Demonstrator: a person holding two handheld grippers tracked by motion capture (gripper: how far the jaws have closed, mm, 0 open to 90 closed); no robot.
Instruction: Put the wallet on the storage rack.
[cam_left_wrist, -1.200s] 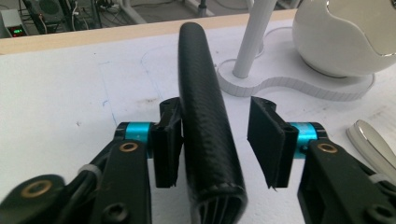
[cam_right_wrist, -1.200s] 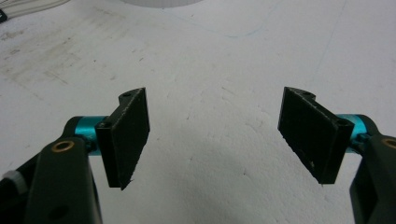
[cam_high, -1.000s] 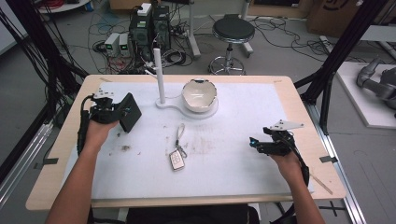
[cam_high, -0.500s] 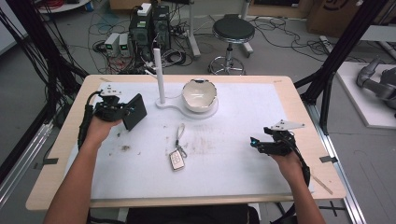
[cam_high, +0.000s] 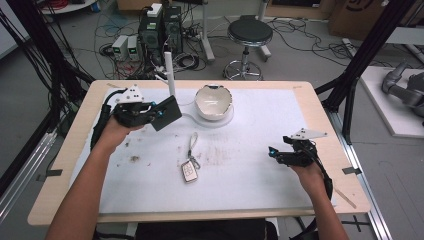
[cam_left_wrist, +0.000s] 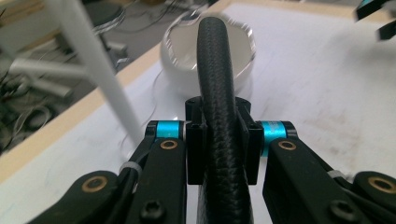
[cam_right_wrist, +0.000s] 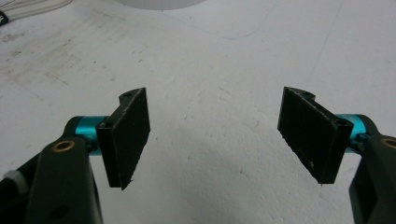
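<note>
Two grippers inspected. Left gripper (cam_high: 154, 114): jaws clamped on black wallet (cam_high: 166, 112), seen edge-on in left gripper view (cam_left_wrist: 219, 107). Change vs 1 s ago: wallet carried closer to white bowl (cam_high: 213, 102), now just left of its rim, held off the table and tilted. Judgement: transport phase underway, drop into bowl likely next; not yet over the opening.

Right gripper (cam_high: 274, 152): jaws wide apart, nothing between (cam_right_wrist: 215, 135), parked well right of bowl and nearer the person; no shift noted. Key fob (cam_high: 189, 171) lies on the mat near-side of bowl, unmoved.

Clearances: white post (cam_high: 170, 75) stands just left of bowl and behind wallet – tight spot, approx. the only obstruction on the approach. Bowl sits near table's far edge (cam_high: 250, 82); overshoot there is a risk. Mat right of bowl is open room.
</note>
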